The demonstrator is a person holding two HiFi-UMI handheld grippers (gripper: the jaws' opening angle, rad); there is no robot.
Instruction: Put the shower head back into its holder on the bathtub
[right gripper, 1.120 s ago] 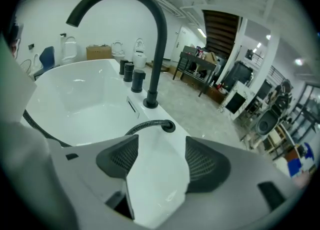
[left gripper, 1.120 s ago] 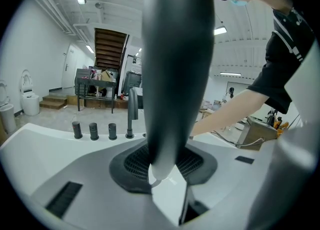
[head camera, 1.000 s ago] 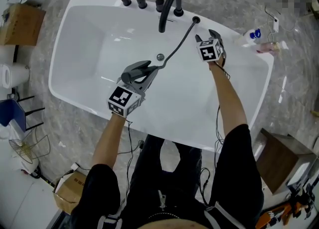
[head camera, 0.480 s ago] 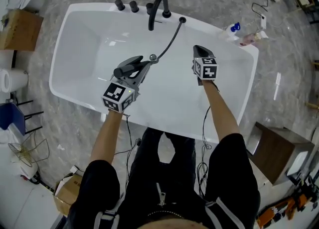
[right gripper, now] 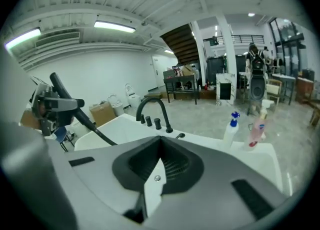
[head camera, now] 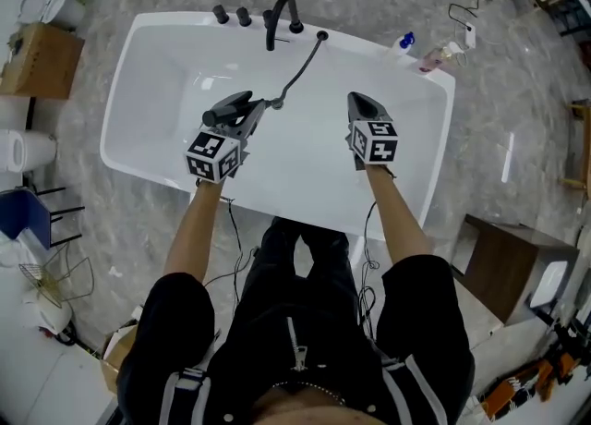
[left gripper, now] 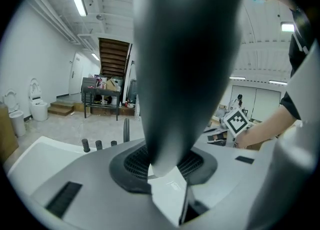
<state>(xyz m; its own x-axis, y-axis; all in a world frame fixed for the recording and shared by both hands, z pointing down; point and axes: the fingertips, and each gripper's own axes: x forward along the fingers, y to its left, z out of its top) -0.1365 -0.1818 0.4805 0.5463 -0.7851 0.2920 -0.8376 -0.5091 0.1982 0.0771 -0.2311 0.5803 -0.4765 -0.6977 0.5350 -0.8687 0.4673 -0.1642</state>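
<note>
Above the white bathtub (head camera: pixel 125 81), the black shower head (head camera: pixel 224 109) sat pinched between the jaws of the left gripper (head camera: pixel 240 120), its hose (head camera: pixel 297 67) trailing to the rim beside the faucet (head camera: pixel 280 15); the right gripper (head camera: pixel 362 105) hovered alongside, jaws pressed together, empty.

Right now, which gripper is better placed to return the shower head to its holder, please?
Left: the left gripper clamps the shower head; the right gripper is shut and empty.

glossy white tub (head camera: pixel 157 72); matt black tap (head camera: pixel 295 21) and shower head (head camera: pixel 226 109); polished grey marbled floor (head camera: pixel 517 137).
</note>
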